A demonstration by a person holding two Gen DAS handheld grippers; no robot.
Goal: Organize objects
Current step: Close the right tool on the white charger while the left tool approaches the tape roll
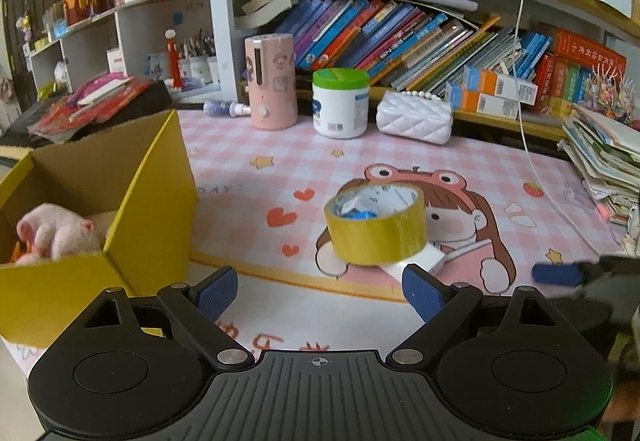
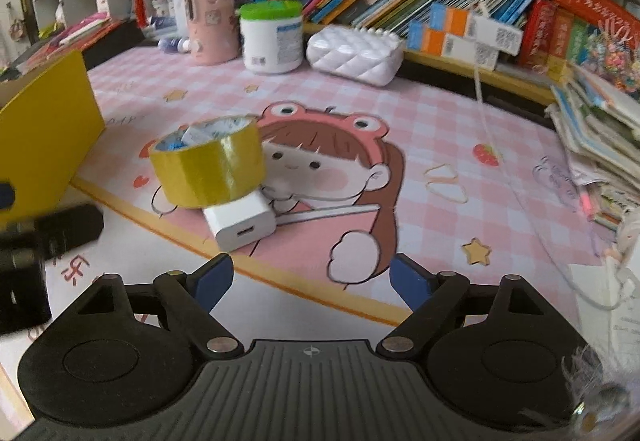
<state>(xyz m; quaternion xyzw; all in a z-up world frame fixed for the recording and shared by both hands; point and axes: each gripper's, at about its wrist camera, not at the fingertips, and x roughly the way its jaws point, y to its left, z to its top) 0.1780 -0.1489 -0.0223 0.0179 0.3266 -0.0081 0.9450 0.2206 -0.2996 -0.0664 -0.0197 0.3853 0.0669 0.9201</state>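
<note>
Your right gripper (image 2: 308, 277), fingers wide and empty, sits nearer the white square plastic charger (image 2: 240, 223), lying just far-left under the yellow tape roll (image 2: 208, 169).

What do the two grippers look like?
Both match: the left gripper and right gripper each have a black ribbed body, two round black discs, silver pins, angled black links and blue textured fingertip pads, plus a small white crosshair mark.

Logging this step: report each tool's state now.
Left tool: open, holding nothing.
Right tool: open, holding nothing; the white charger lies just ahead of it.
</note>
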